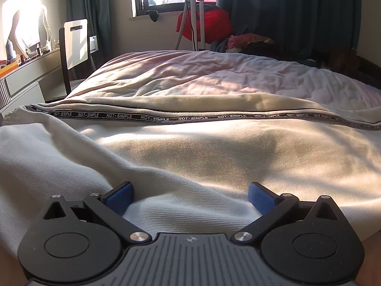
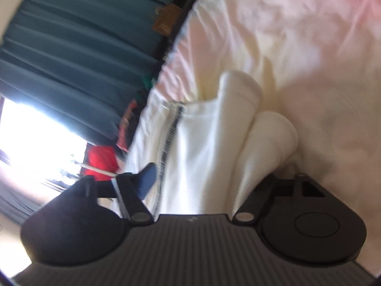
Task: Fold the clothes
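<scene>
cream ribbed garment lies spread on the bed. left gripper jaws wide apart, fabric bunched between the blue pads, not pinched. right gripper wide too, garment folds between; view blurred, contact unclear.

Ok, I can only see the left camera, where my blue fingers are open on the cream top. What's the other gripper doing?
Observer: The right gripper is open too, with the cream top lying between its fingers.
Operator: Does it have a zip? I only see the black tape with words.
Observer: Yes, a zipper runs up the fabric to a metal pull.
Operator: Anything else?
Observer: Two ribbed cuffs lie side by side, to the right of the zipper in that view.
</scene>
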The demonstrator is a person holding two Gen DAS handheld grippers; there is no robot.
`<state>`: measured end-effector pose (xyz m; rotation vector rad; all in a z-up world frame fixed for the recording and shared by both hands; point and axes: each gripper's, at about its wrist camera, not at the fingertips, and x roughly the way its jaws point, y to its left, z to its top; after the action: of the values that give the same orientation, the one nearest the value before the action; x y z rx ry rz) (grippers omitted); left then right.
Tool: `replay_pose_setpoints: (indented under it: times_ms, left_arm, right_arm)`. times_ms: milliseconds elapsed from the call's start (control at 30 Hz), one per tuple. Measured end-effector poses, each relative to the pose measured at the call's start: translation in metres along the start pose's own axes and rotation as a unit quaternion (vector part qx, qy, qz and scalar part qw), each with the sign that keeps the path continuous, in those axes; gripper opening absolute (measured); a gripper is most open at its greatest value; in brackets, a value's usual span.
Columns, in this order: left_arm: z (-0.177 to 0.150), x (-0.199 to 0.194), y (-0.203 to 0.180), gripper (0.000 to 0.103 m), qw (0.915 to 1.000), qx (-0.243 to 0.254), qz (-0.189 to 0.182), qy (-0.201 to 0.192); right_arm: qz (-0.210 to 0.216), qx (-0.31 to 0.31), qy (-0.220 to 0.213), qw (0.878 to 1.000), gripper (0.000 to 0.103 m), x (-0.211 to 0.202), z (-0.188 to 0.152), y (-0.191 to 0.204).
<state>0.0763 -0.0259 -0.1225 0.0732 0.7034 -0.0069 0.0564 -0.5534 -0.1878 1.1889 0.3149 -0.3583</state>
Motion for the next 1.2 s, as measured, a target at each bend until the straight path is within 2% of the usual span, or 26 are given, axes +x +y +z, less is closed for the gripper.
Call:
replay_pose_setpoints:
  times_ms: [67, 100, 133, 200, 267, 367, 433, 500, 600, 667, 733, 833, 933, 1000, 1133, 1167, 1200]
  left_arm:
    - [0.0, 0.0, 0.0, 0.103, 1.0, 0.0, 0.0, 0.001]
    - [0.001, 0.0, 0.0, 0.103, 1.0, 0.001, 0.0, 0.001]
    - [0.001, 0.0, 0.0, 0.103, 1.0, 0.001, 0.0, 0.001]
    - [0.001, 0.0, 0.0, 0.103, 1.0, 0.001, 0.001, 0.002]
    - [0.002, 0.0, -0.001, 0.103, 1.0, 0.002, 0.002, 0.002]
    - [0.004, -0.001, 0.0, 0.103, 1.0, 0.0, 0.002, 0.003]
    - [0.005, -0.003, 0.003, 0.103, 0.9999, -0.01, 0.0, 0.003]
    - [0.007, -0.006, 0.007, 0.102, 0.9998, -0.022, -0.003, 0.002]
    - [0.012, -0.015, 0.018, 0.101, 0.9989, -0.046, -0.007, -0.006]
    - [0.015, -0.024, 0.027, 0.101, 0.9977, -0.065, -0.007, -0.016]
    - [0.021, -0.034, 0.041, 0.101, 0.9953, -0.093, 0.002, -0.028]
    - [0.026, -0.044, 0.066, 0.101, 0.9884, -0.147, -0.005, -0.036]
    - [0.029, -0.047, 0.085, 0.101, 0.9799, -0.196, -0.011, -0.036]
    - [0.03, -0.048, 0.094, 0.101, 0.9755, -0.217, -0.015, -0.035]
    - [0.03, -0.048, 0.099, 0.101, 0.973, -0.227, -0.028, -0.034]
    - [0.031, -0.047, 0.099, 0.101, 0.973, -0.226, -0.032, -0.034]
    - [0.031, -0.047, 0.098, 0.101, 0.973, -0.225, -0.036, -0.034]
  right_arm:
    - [-0.033, -0.025, 0.014, 0.999, 0.044, 0.005, -0.003, 0.003]
    - [-0.041, -0.036, 0.013, 0.998, 0.028, 0.006, -0.003, 0.007]
    - [-0.049, -0.048, 0.012, 0.998, 0.019, 0.007, -0.004, 0.01]
    - [-0.047, -0.075, -0.012, 0.996, 0.014, 0.001, -0.006, 0.024]
    - [-0.038, -0.132, -0.045, 0.99, 0.013, -0.011, -0.014, 0.048]
    - [-0.035, -0.24, -0.103, 0.965, 0.012, -0.031, -0.033, 0.096]
    - [-0.035, -0.337, -0.149, 0.929, 0.012, -0.047, -0.059, 0.133]
    - [-0.008, -0.409, -0.173, 0.896, 0.013, -0.06, -0.089, 0.168]
    - [0.047, -0.504, -0.175, 0.845, 0.013, -0.073, -0.147, 0.205]
    - [0.08, -0.575, -0.168, 0.797, 0.013, -0.079, -0.195, 0.221]
    - [0.108, -0.632, -0.142, 0.754, 0.012, -0.087, -0.242, 0.22]
    - [0.14, -0.703, -0.083, 0.693, 0.012, -0.089, -0.306, 0.205]
    - [0.148, -0.774, -0.008, 0.615, 0.012, -0.084, -0.356, 0.174]
    - [0.135, -0.8, 0.026, 0.584, 0.012, -0.081, -0.376, 0.16]
    - [0.128, -0.779, 0.05, 0.612, 0.012, -0.077, -0.363, 0.161]
    - [0.129, -0.775, 0.053, 0.617, 0.012, -0.078, -0.36, 0.162]
    - [0.131, -0.776, 0.054, 0.614, 0.013, -0.082, -0.361, 0.164]
